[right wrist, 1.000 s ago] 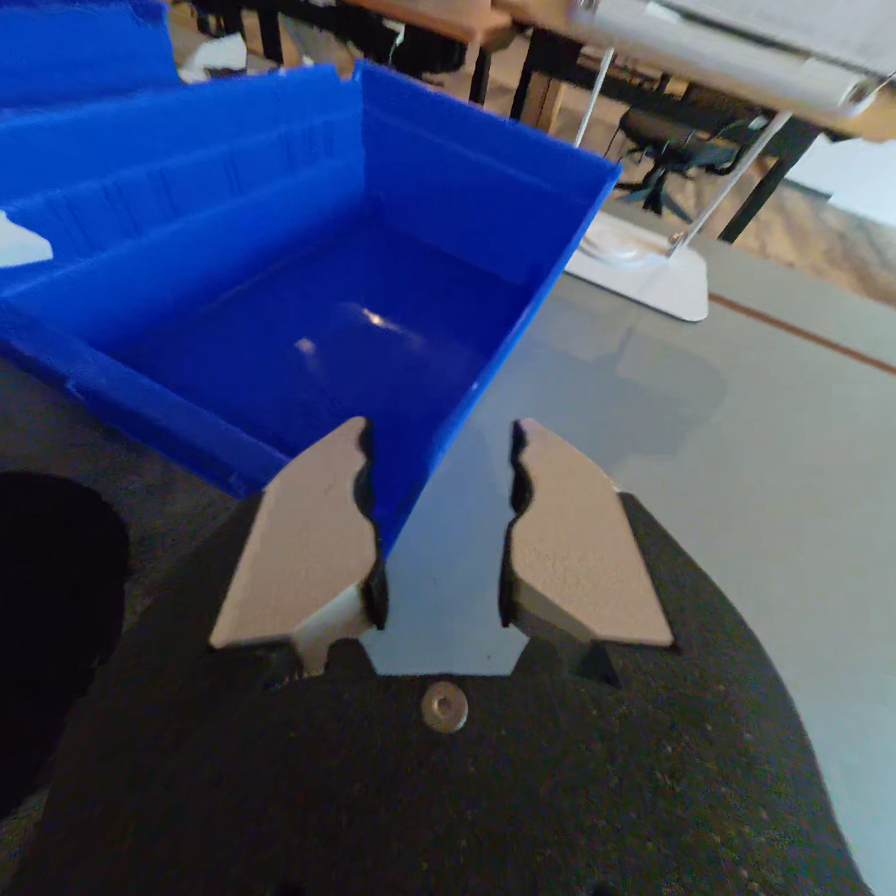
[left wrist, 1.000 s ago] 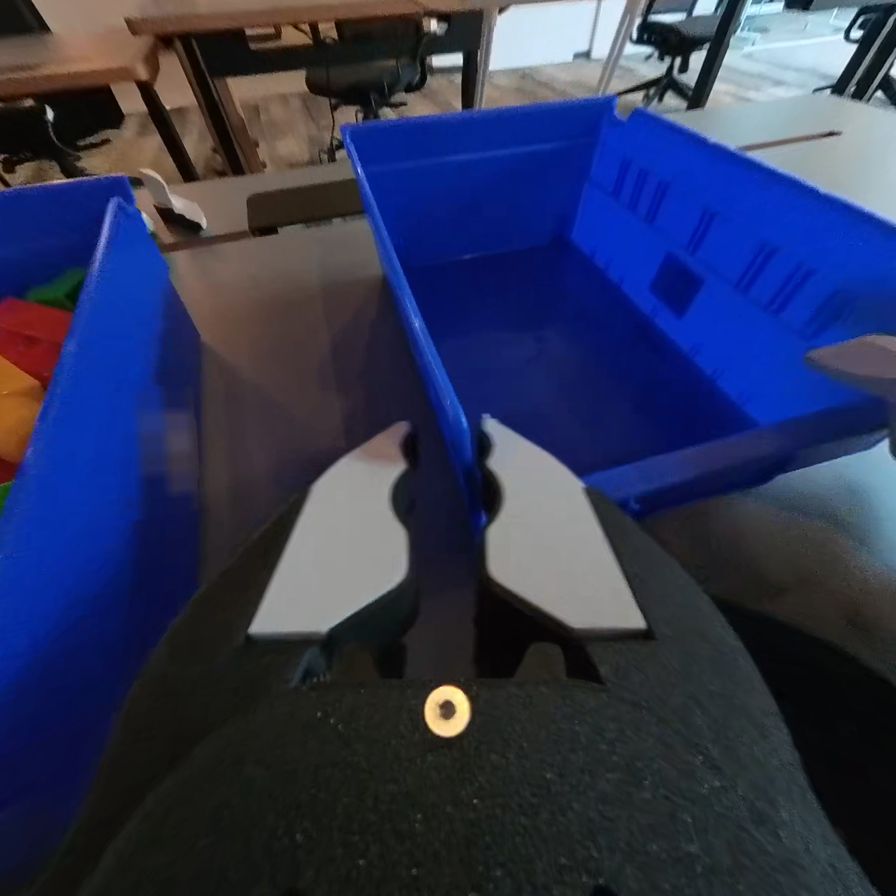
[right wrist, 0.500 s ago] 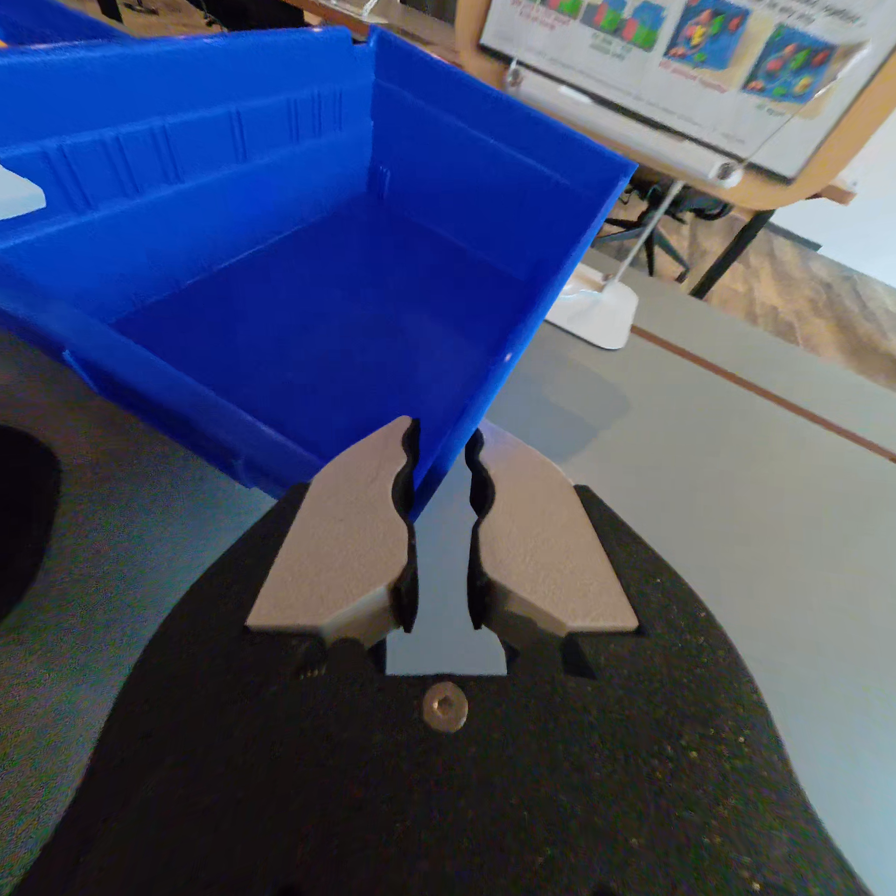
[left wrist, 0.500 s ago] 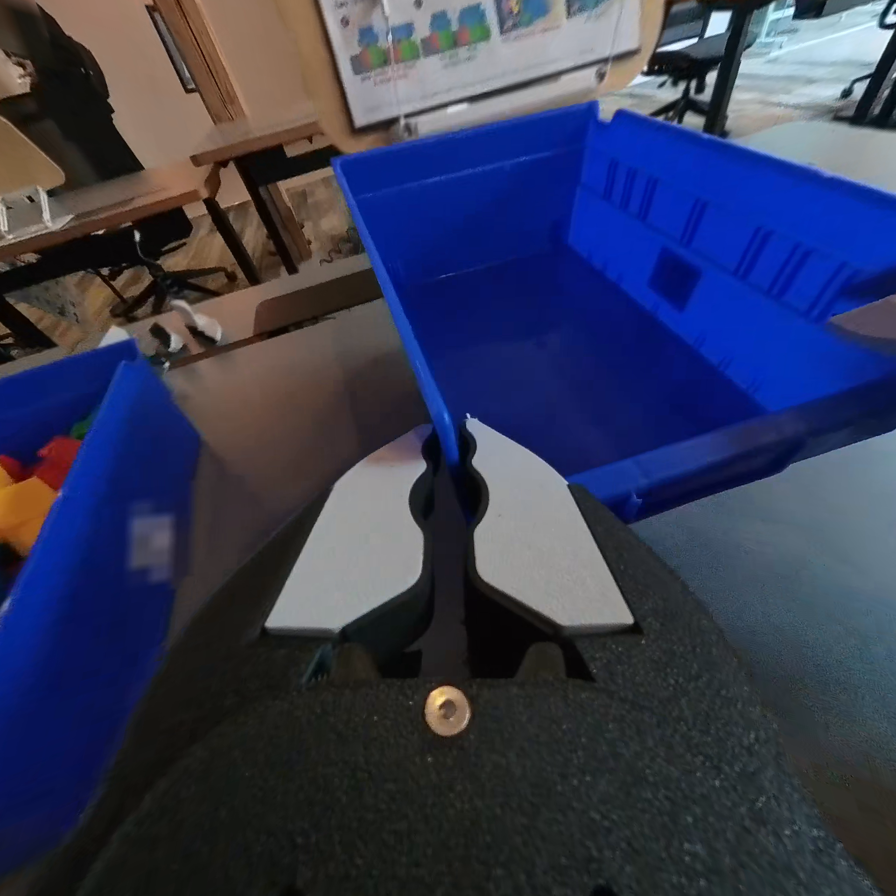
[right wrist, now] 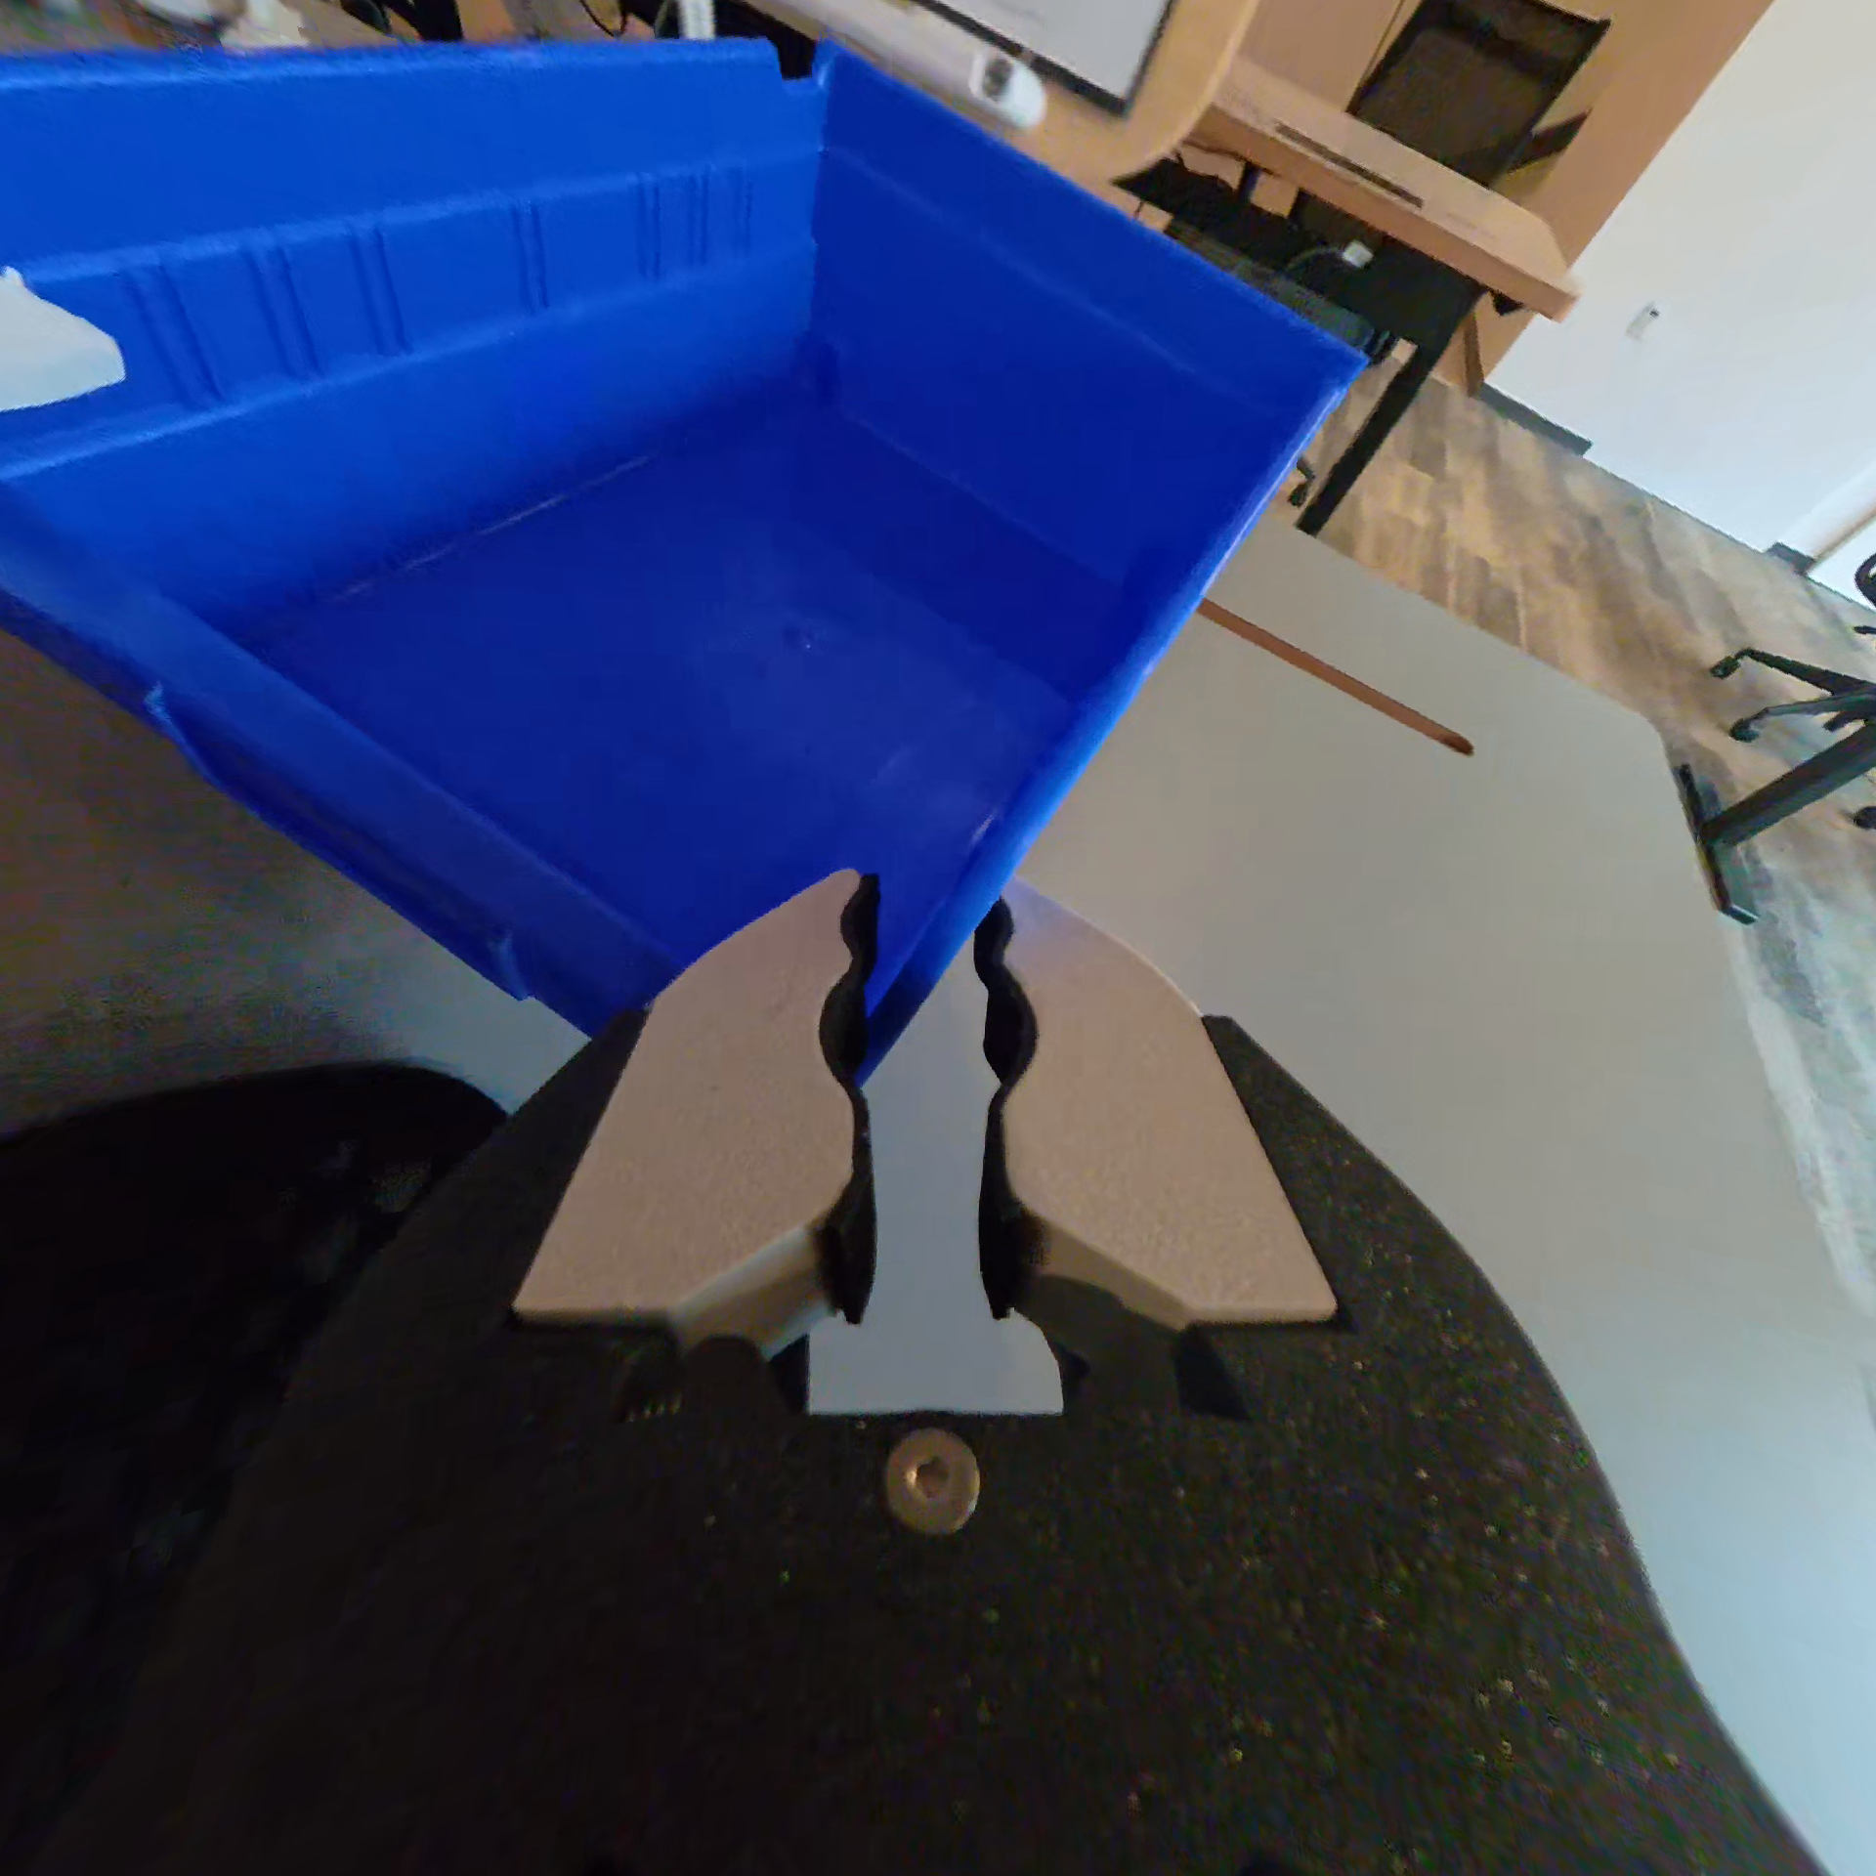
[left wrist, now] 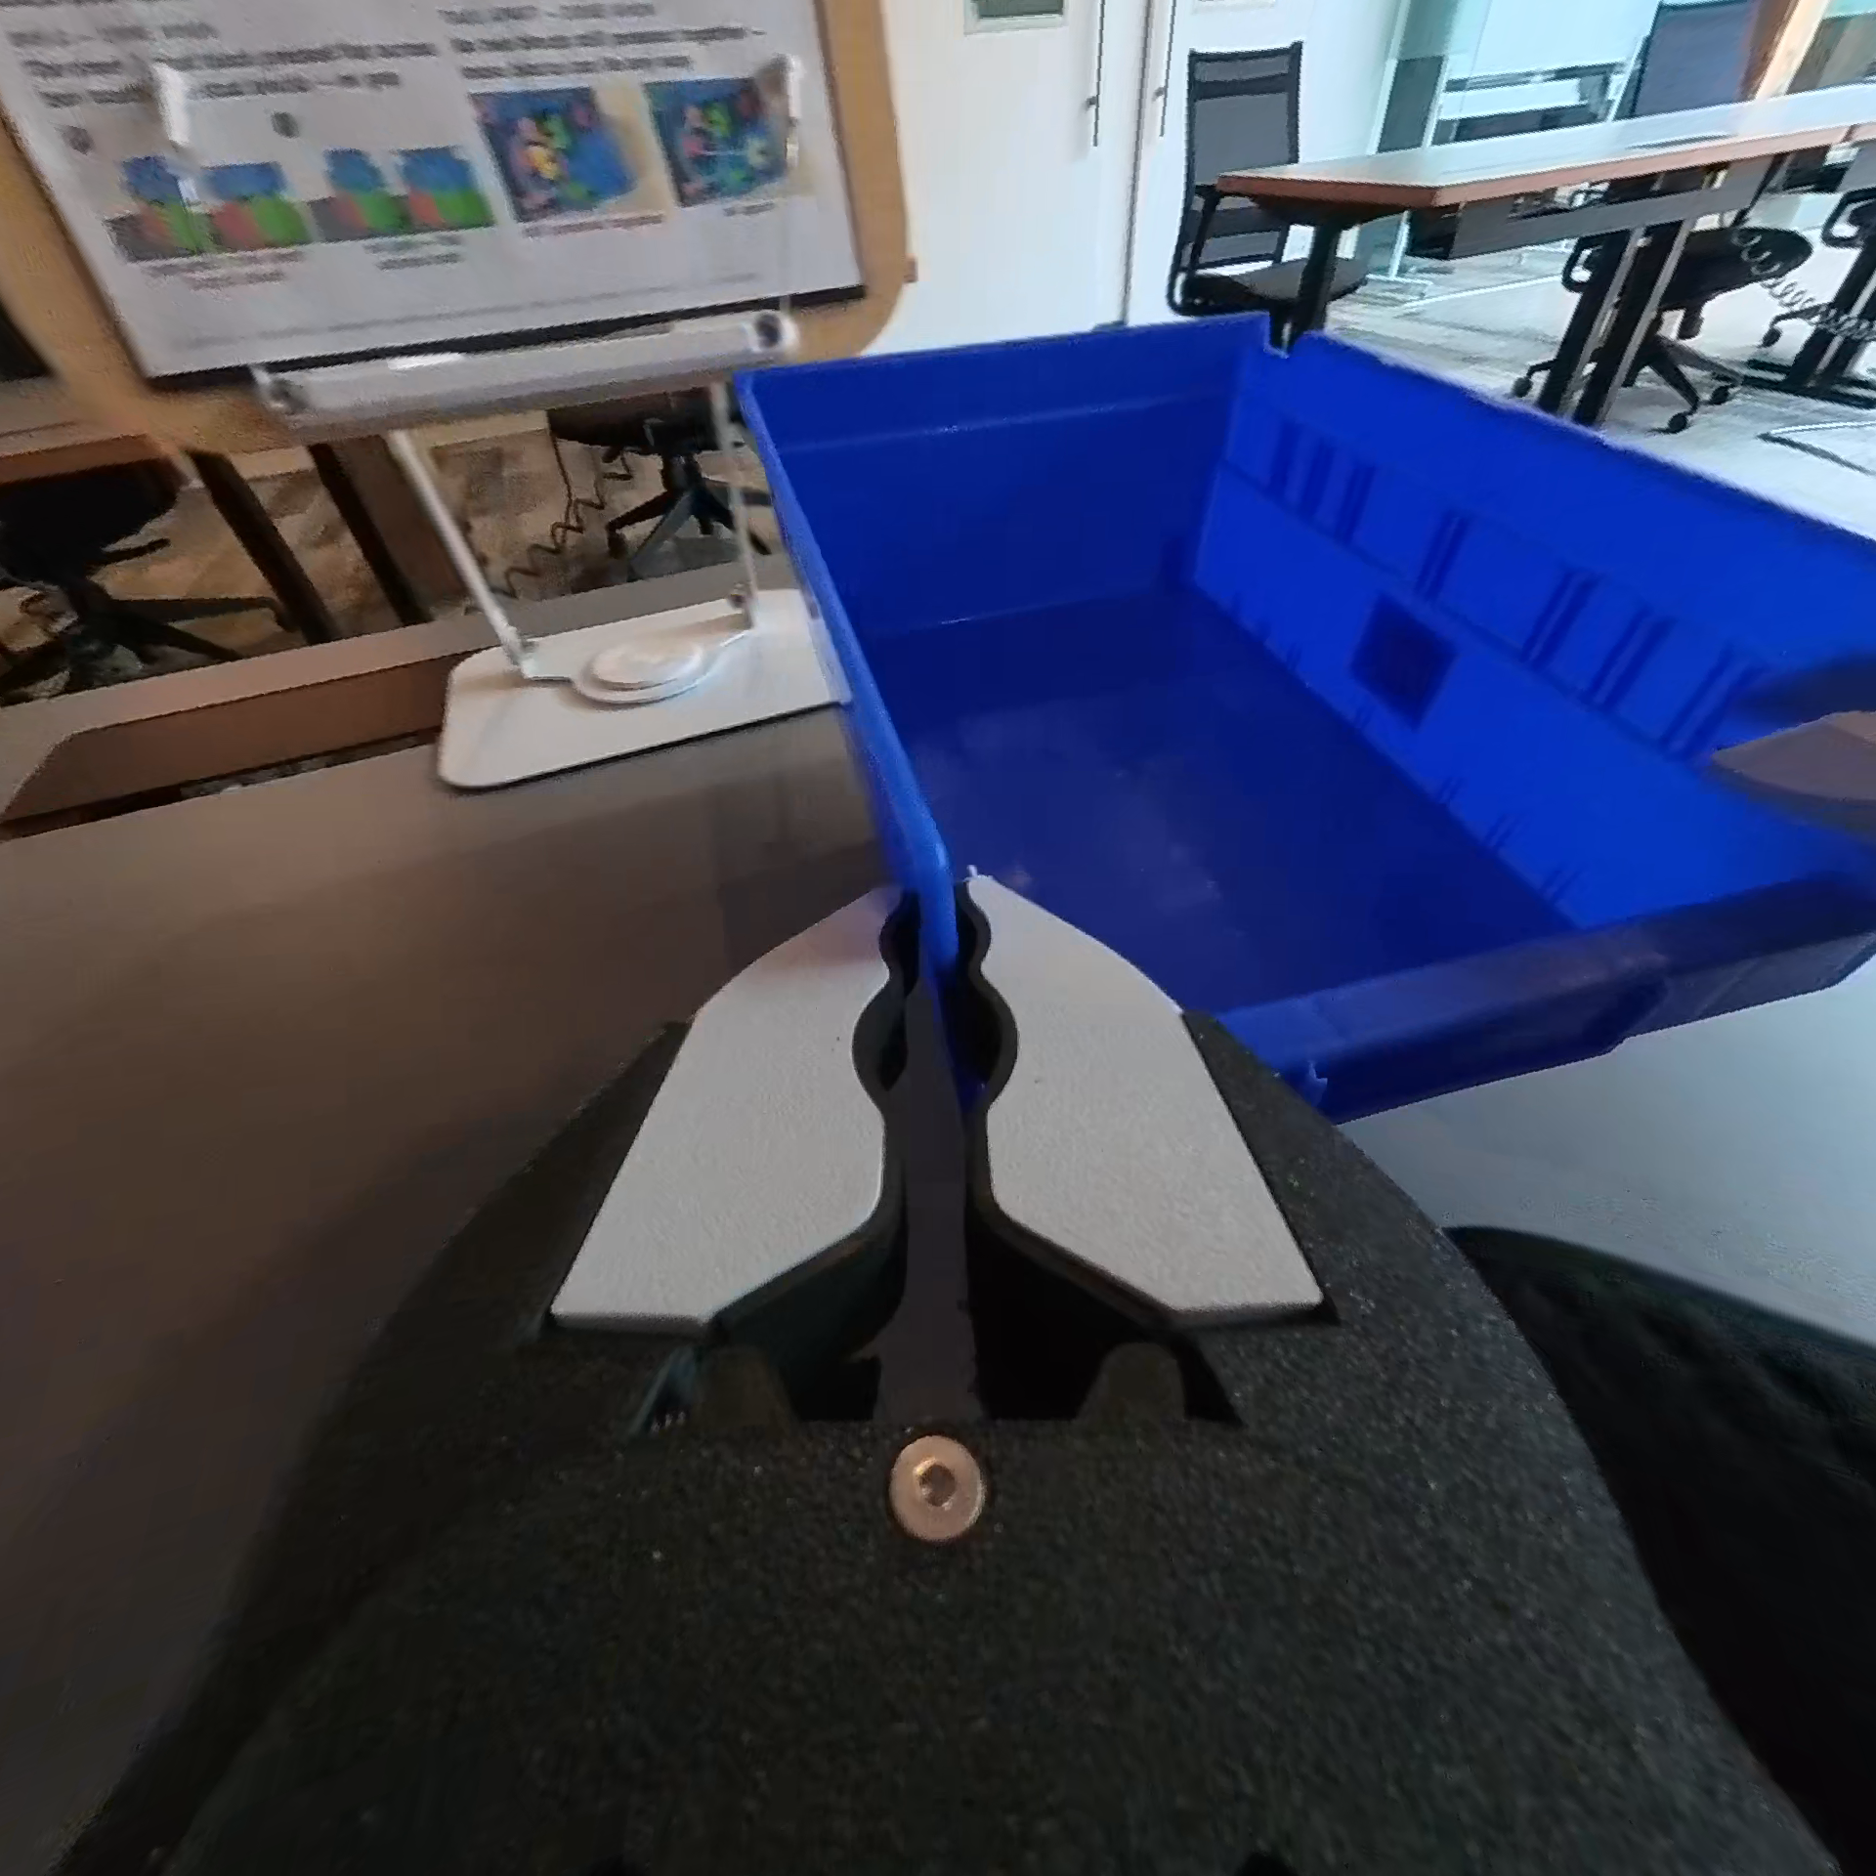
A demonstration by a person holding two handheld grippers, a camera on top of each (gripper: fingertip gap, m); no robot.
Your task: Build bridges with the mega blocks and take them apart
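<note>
An empty blue plastic bin (left wrist: pixel 1269 772) fills both views and is held tilted above the grey table. My left gripper (left wrist: pixel 939 914) is shut on the bin's left side wall near its front corner. My right gripper (right wrist: pixel 929 914) is shut on the bin's right side wall (right wrist: pixel 1117 690) near the front corner. The tip of the right gripper shows at the right edge of the left wrist view (left wrist: pixel 1797 761), and the tip of the left gripper at the left edge of the right wrist view (right wrist: pixel 51 345). No blocks are in view.
A white stand (left wrist: pixel 629 690) holding a board with coloured pictures (left wrist: pixel 437 173) stands on the table (left wrist: pixel 305 1015) behind the bin. Desks and office chairs (left wrist: pixel 1249 223) are farther back. The table's right edge (right wrist: pixel 1705 914) drops to a wooden floor. The left gripper's tips are roughly 20 centimetres from the right gripper's.
Both grippers closed onto the bin's side walls, and the bin rose and swung. The second blue bin with coloured blocks left the left wrist view.
</note>
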